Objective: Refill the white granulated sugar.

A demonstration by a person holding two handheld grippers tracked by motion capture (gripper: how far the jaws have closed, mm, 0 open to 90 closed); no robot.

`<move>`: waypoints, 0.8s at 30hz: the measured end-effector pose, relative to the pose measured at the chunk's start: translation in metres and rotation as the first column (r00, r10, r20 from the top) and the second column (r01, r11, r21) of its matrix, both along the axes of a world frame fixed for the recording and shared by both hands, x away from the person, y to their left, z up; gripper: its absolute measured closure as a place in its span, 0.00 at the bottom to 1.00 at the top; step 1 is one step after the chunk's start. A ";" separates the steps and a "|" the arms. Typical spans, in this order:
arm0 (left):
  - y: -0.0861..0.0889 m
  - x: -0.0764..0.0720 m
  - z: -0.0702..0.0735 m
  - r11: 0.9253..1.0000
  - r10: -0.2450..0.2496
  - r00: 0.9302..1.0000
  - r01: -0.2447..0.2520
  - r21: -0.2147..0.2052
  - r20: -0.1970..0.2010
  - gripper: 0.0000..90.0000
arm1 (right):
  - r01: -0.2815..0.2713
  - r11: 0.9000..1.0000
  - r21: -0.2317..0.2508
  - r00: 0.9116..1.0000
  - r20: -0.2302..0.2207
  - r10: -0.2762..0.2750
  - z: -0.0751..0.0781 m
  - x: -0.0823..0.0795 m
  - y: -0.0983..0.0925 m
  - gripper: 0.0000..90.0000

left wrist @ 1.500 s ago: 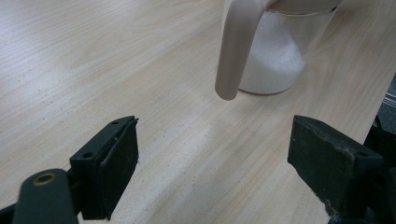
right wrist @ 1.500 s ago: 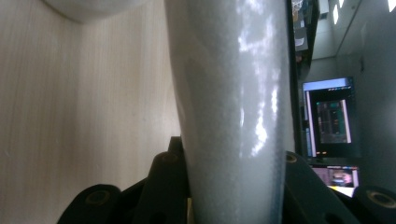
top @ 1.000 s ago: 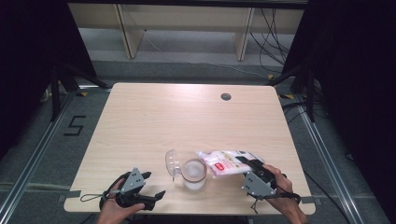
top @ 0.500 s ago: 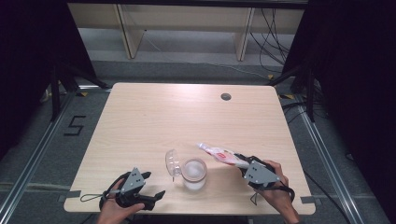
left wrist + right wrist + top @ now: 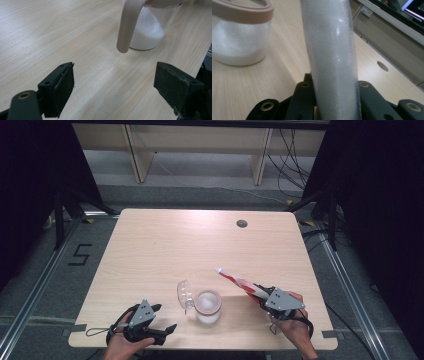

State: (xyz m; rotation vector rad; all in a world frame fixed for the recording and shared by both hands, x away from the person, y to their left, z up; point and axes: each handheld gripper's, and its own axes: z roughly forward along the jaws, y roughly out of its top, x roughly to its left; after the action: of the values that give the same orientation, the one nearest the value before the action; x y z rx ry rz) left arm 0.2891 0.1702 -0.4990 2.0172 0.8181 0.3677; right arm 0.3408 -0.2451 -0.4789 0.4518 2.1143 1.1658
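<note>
A glass jar (image 5: 207, 305) part full of white powder stands near the table's front edge, its hinged lid (image 5: 184, 295) swung open to the left. My right gripper (image 5: 257, 294) is shut on a red-and-white bag (image 5: 239, 282), which slants up and to the left, to the right of the jar. In the right gripper view the bag (image 5: 332, 50) rises between the jaws of my right gripper (image 5: 329, 100), with the jar (image 5: 239, 37) at the left. My left gripper (image 5: 165, 317) rests open at the front left. In the left gripper view my left gripper (image 5: 115, 92) faces the jar (image 5: 150, 27) and a beige lid strap (image 5: 127, 25).
The wooden table (image 5: 165, 250) has a round cable hole (image 5: 242, 223) at the back right. Metal floor rails run along both sides, and a shelf frame stands behind the table.
My right gripper has turned the bag from broadside to edge-on and drawn it slightly lower and to the right, away from the jar. The left gripper has stayed put.
</note>
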 end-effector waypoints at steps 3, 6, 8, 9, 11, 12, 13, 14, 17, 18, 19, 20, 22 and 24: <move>0.001 0.001 0.001 1.000 -0.008 1.000 0.009 0.014 -0.005 0.18 | 0.052 0.998 0.027 0.998 -0.023 -0.052 -0.002 0.002 -0.002 0.87; 0.000 0.000 0.000 1.000 -0.003 1.000 0.003 0.005 -0.003 0.18 | 0.067 0.996 0.064 0.996 -0.057 -0.063 -0.002 0.002 -0.005 0.86; 0.000 0.000 0.000 1.000 0.001 1.000 -0.001 0.004 0.003 0.18 | 0.087 0.991 0.100 0.992 -0.100 -0.077 -0.003 0.001 -0.007 0.86; 0.002 0.000 0.001 1.000 -0.011 1.000 0.011 0.028 -0.001 0.18 | 0.084 0.990 0.110 0.992 -0.108 -0.072 -0.003 0.002 -0.009 0.86; 0.001 0.000 0.001 1.000 -0.009 1.000 0.009 0.015 -0.007 0.18 | 0.102 0.986 0.134 0.990 -0.109 -0.087 -0.004 0.004 -0.013 0.85; 0.000 0.000 0.000 1.000 -0.001 1.000 0.001 0.002 -0.001 0.18 | 0.119 0.983 0.143 0.987 -0.129 -0.101 -0.004 0.004 -0.013 0.85; 0.000 0.000 0.000 1.000 -0.001 1.000 0.001 0.007 0.004 0.18 | 0.130 0.979 0.159 0.984 -0.140 -0.108 -0.004 0.004 -0.015 0.85; 0.000 0.000 0.000 1.000 0.001 1.000 -0.001 0.003 0.003 0.18 | 0.130 0.976 0.175 0.984 -0.145 -0.105 -0.005 0.004 -0.015 0.85; 0.003 0.000 0.001 0.999 -0.005 1.000 0.005 0.036 0.003 0.18 | 0.136 0.975 0.175 0.982 -0.152 -0.110 -0.004 0.004 -0.017 0.83; 0.003 0.001 0.001 0.999 -0.005 1.000 0.005 0.040 0.004 0.18 | 0.134 0.977 0.164 0.982 -0.157 -0.109 -0.004 0.003 -0.017 0.83; 0.003 0.001 0.001 0.999 -0.006 1.000 0.005 0.038 0.004 0.18 | 0.134 0.978 0.159 0.981 -0.159 -0.108 -0.003 0.003 -0.017 0.83; 0.002 0.000 0.001 1.000 -0.013 1.000 0.013 0.028 -0.002 0.18 | 0.132 0.979 0.157 0.981 -0.161 -0.106 -0.003 0.003 -0.017 0.83; 0.002 0.000 0.001 0.999 -0.006 1.000 0.006 0.032 0.002 0.18 | 0.135 0.978 0.162 0.981 -0.157 -0.110 -0.003 0.003 -0.018 0.82; 0.003 0.000 0.001 1.000 -0.005 1.000 0.005 0.030 0.003 0.18 | 0.140 0.975 0.175 0.975 -0.198 -0.104 -0.003 0.003 -0.018 0.82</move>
State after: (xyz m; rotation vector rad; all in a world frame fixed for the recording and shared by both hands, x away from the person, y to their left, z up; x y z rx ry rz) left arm 0.2891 0.1728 -0.4976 2.0456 0.8097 0.3819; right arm 0.3434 -0.2629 -0.4817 0.7970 2.1071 1.2997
